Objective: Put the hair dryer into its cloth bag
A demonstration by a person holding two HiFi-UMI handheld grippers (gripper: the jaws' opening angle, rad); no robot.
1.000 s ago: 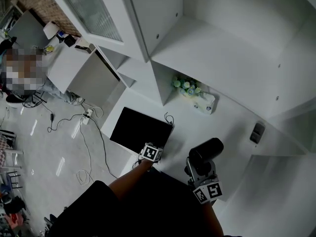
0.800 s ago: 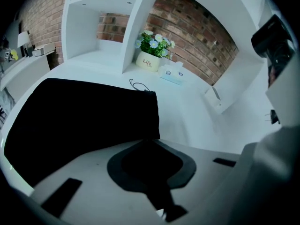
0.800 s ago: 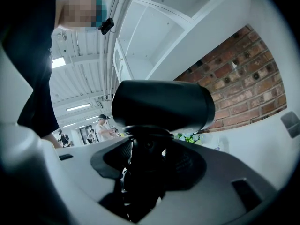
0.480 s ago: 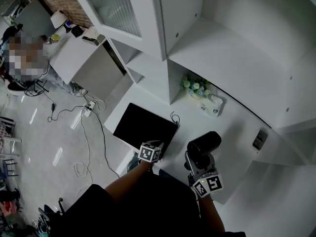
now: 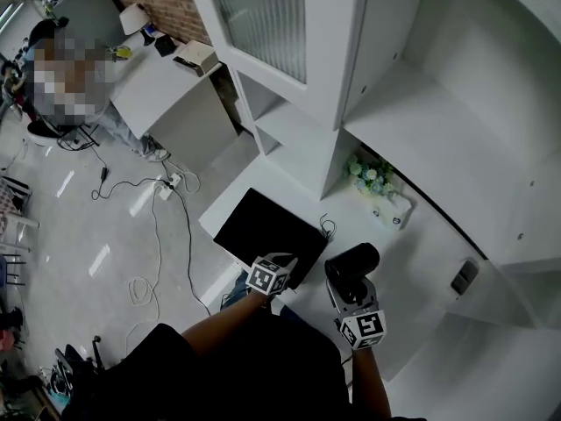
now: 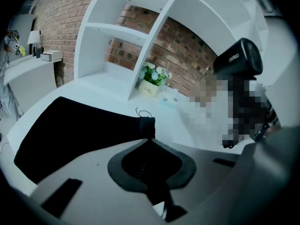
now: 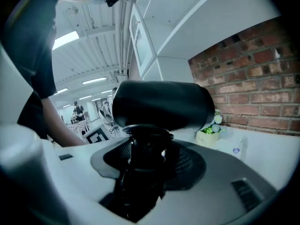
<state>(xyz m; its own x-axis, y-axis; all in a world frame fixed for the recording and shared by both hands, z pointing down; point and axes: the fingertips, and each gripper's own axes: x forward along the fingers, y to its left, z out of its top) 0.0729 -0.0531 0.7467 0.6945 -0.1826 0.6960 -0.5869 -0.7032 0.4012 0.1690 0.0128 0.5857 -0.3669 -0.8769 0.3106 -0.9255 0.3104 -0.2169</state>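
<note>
- Left gripper (image 6: 149,136): its jaws have just been closing. Now they are pinched together on one end of the cloth bag (image 5: 261,233), with black cloth caught between them.
- Cloth bag: it is black and lies spread out flat on the white table (image 5: 425,257), on the left part of it. The pinched end is the right one, where a thin string (image 6: 143,112) loops out.
- The pinched end may be lifted a little off the table, but the dark cloth makes that hard to tell.
- Right gripper (image 7: 147,146): its jaws stand wide, yet they are clamped on the handle of the hair dryer (image 7: 161,104). The handle fills the gap between them.
- Hair dryer: it is black and is held up in the air with its handle pointing down into the jaws. Its fat round barrel lies sideways on top.
- In the head view the hair dryer is just to the right of the bag and outside it.
- The two grippers are side by side at the near edge of the table.
- On the far side of the table, under the white shelves (image 6: 117,27), stands a small pot of flowers (image 5: 368,172). A little white box (image 5: 396,214) sits just beside it.
</note>
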